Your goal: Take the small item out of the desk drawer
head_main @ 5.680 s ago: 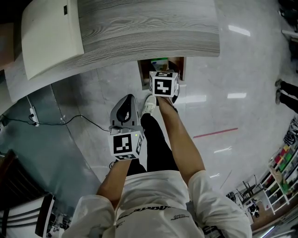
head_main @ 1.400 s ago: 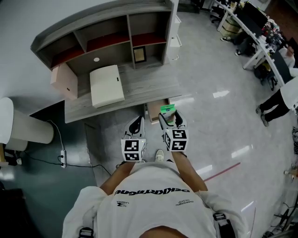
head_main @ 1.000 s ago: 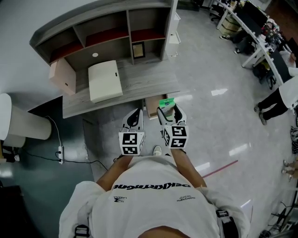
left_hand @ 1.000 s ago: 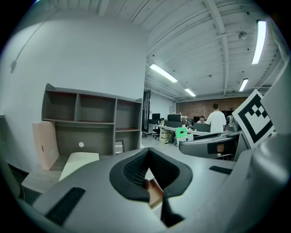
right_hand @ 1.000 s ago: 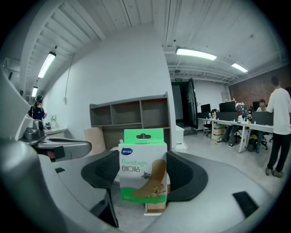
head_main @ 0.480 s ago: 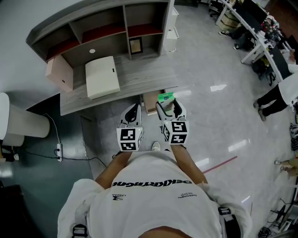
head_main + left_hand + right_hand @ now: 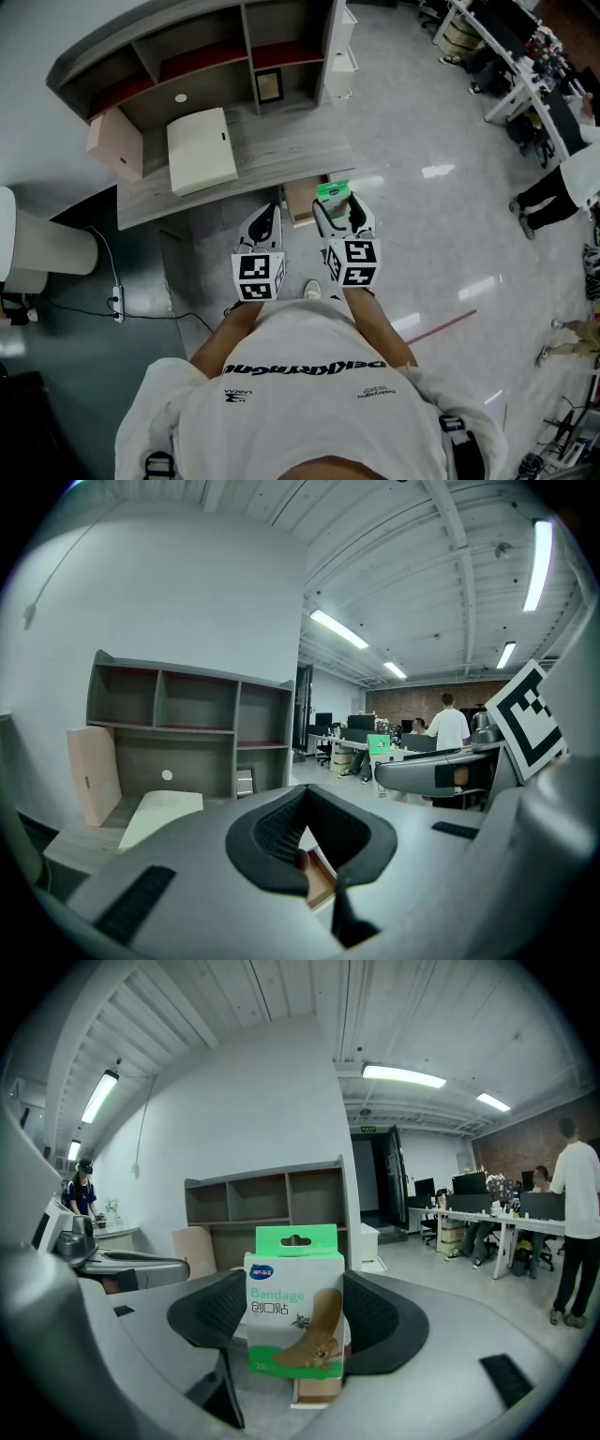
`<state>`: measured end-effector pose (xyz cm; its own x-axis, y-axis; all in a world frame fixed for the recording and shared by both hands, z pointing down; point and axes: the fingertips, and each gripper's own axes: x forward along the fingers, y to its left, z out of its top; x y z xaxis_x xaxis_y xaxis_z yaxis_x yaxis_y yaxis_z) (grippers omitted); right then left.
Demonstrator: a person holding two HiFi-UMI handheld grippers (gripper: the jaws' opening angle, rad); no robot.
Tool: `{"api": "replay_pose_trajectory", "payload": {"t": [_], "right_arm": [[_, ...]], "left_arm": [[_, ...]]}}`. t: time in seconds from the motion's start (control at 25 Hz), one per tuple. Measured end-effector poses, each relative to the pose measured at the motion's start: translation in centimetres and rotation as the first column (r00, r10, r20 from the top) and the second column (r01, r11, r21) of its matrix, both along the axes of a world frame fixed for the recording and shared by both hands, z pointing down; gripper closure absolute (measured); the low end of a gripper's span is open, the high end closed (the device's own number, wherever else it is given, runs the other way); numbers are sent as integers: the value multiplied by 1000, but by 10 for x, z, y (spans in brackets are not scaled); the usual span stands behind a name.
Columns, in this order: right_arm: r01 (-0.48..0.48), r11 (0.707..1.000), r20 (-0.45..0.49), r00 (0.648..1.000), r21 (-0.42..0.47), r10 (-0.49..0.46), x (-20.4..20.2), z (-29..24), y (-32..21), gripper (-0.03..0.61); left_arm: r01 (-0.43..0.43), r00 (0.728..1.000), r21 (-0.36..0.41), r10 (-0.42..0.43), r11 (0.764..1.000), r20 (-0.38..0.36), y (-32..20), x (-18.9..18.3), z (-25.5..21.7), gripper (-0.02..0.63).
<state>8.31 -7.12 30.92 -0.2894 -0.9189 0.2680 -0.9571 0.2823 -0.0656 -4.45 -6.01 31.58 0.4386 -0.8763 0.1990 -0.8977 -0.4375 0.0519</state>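
Note:
A green and white bandage box point(image 7: 333, 190) stands upright between the jaws of my right gripper point(image 7: 336, 208), which is shut on it above the floor in front of the desk. In the right gripper view the bandage box point(image 7: 292, 1279) fills the middle of the right gripper point(image 7: 295, 1314). Below it the wooden desk drawer point(image 7: 302, 199) hangs open under the grey desk point(image 7: 281, 155). My left gripper point(image 7: 264, 221) hovers beside the right one, jaws together and empty. Through the left gripper point(image 7: 305, 803) a corner of the drawer point(image 7: 321, 876) shows.
On the desk lie a cream box point(image 7: 201, 150) and a pink box point(image 7: 114, 145), with a hutch of shelves point(image 7: 202, 52) behind. A white cylinder point(image 7: 28, 253) and a floor cable point(image 7: 141, 309) are at left. Office desks and a person point(image 7: 562, 187) are at right.
The person has risen from crouching at the drawer, and the right gripper now holds the bandage box up out of it. Over the last second both grippers barely move.

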Motion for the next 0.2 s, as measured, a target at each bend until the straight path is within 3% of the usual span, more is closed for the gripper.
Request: {"api": "replay_pose_trajectory", "payload": {"t": [0.2], "right_arm": [[-1, 1000, 2, 1000, -2, 1, 2, 2, -2, 247]], "left_arm": [[5, 1000, -4, -5, 1000, -2, -1, 0, 3, 598]]}}
